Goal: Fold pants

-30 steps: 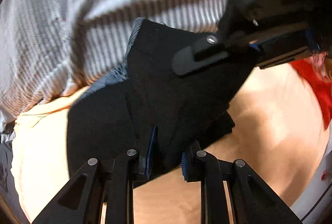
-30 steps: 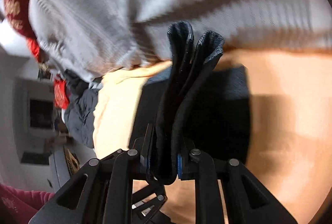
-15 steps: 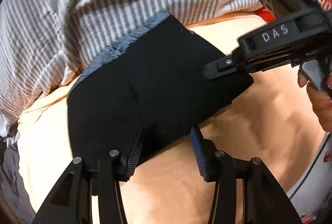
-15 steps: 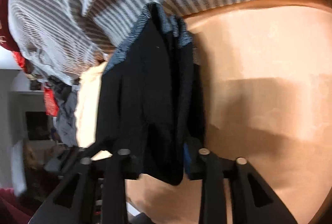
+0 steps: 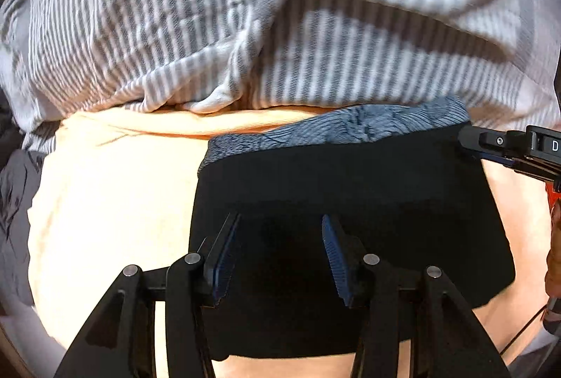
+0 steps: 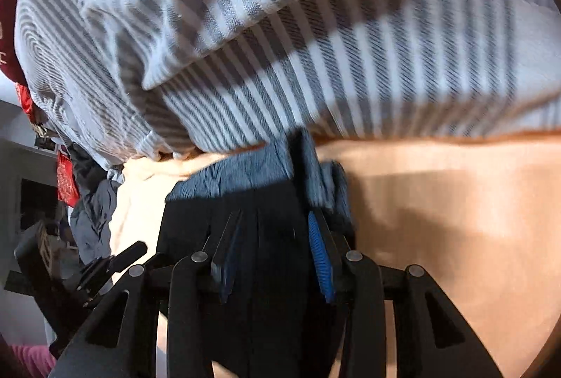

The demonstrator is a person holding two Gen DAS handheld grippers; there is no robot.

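So there's one pair of black pants (image 5: 350, 188) here, folded into a flat wide rectangle and lying on one peach-orange sheet (image 5: 105, 209), with the grey-blue ribbed waistband (image 5: 350, 129) along the far edge, right up against one big grey-and-white striped blanket (image 5: 245, 27) that's bunched up behind it. Two grippers in play. The left gripper (image 5: 280, 251) hangs over the near part of the pants, its two blue-padded fingers (image 5: 224, 255) spread apart with only flat black cloth showing in the gap, so it's released, gripping nothing. The right gripper (image 6: 273, 258) sits at the waistband end; in its own view the pants run up between its two pads and the jaws are closing in a bit, but the pads don't look pressed onto the cloth, so I'd call it let go as well. From the left view you can see the right gripper's tip (image 5: 498, 150) poking in at the far right corner of the waistband. One dark grey garment (image 6: 94, 213) is crumpled off the left edge of the sheet, and there's some red fabric (image 6: 66, 178) beyond it, too blurry to count pieces.
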